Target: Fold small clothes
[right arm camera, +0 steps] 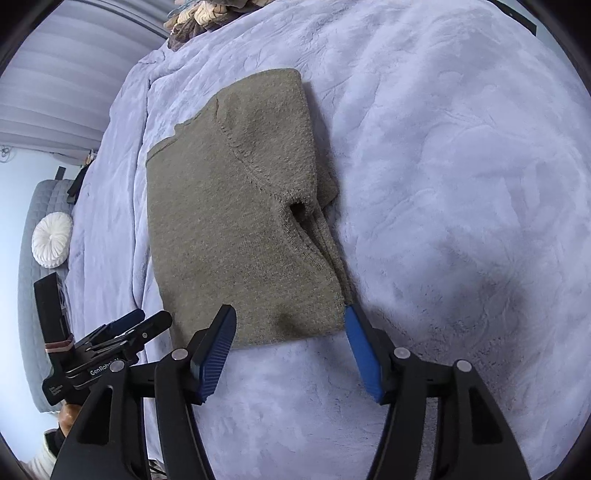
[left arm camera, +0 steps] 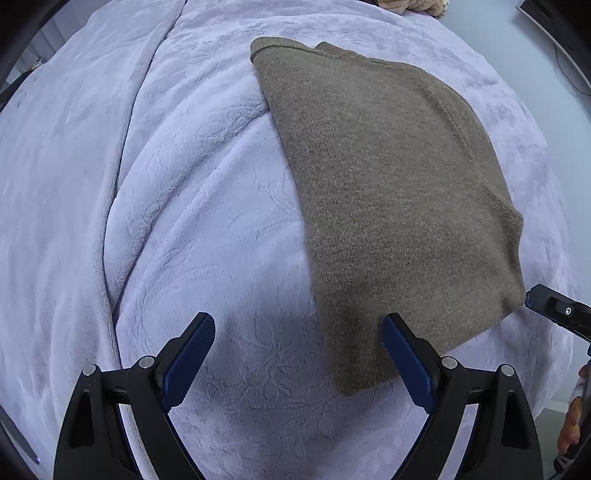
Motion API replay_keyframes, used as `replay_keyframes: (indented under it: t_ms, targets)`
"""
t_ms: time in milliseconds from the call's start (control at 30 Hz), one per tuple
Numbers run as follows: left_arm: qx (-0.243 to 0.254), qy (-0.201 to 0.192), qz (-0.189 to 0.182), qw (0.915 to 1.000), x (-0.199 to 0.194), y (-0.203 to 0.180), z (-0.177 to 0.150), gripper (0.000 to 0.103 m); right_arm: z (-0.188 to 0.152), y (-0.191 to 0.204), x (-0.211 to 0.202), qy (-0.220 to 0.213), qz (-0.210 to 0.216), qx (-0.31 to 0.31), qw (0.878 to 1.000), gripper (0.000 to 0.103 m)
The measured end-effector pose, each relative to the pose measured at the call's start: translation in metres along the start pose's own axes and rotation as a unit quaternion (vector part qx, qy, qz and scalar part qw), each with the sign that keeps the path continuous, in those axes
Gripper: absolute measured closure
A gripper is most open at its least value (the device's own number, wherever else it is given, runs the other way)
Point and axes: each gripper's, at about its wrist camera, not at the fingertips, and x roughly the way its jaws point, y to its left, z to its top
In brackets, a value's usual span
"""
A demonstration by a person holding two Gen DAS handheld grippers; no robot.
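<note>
The folded sweater (left arm camera: 388, 177) is a heathered olive-brown knit, flecked lighter and darker, with a stitched seam line running across it in the same shade. It lies on a pale lavender plush blanket (left arm camera: 184, 184) embossed with a faint tone-on-tone leaf or flower pattern. The left gripper (left arm camera: 299, 350) and the right gripper (right arm camera: 290, 345) have matte black frames, silver round pins and ribbed dark blue pads on their fingers (right arm camera: 218, 347). At the bed's far end sits a round white pleated cushion (right arm camera: 51, 236) on grey quilted fabric (right arm camera: 33, 295), and a heap of tan and brown knitwear (right arm camera: 207, 18).
</note>
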Motion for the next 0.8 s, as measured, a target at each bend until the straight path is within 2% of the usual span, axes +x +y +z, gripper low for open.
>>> replay_keyframes:
  t_ms: [133,167,233,367,500,633,800]
  targets:
    - [-0.004,-0.011,-0.003,0.9999,-0.004,0.003,-0.002,0.009,0.001,0.000,0.002,0.004,0.000,0.001,1.000,0.031]
    - [-0.003,-0.013,-0.001,0.9999,-0.005,0.003,-0.002,0.000,0.001,0.000,0.002,0.004,-0.001,0.000,1.000,0.029]
    - [0.001,-0.022,0.007,0.9997,-0.008,0.000,-0.003,0.000,0.001,0.001,0.001,0.002,0.000,0.001,1.000,0.026]
    - [0.018,-0.022,0.026,0.9992,-0.007,-0.004,0.002,0.000,0.003,0.002,0.003,0.003,0.002,0.000,1.000,0.025]
    - [-0.003,-0.009,0.030,0.9995,-0.003,-0.002,0.010,0.000,0.006,0.004,0.001,0.001,-0.001,-0.004,1.000,0.025]
    - [-0.040,-0.003,0.016,0.9991,-0.001,0.007,0.017,0.000,0.013,0.004,-0.002,-0.005,0.000,-0.006,1.000,0.025]
    - [-0.034,0.004,-0.004,0.9994,-0.001,0.009,0.025,0.000,0.026,0.001,-0.004,-0.008,-0.005,-0.011,1.000,0.025]
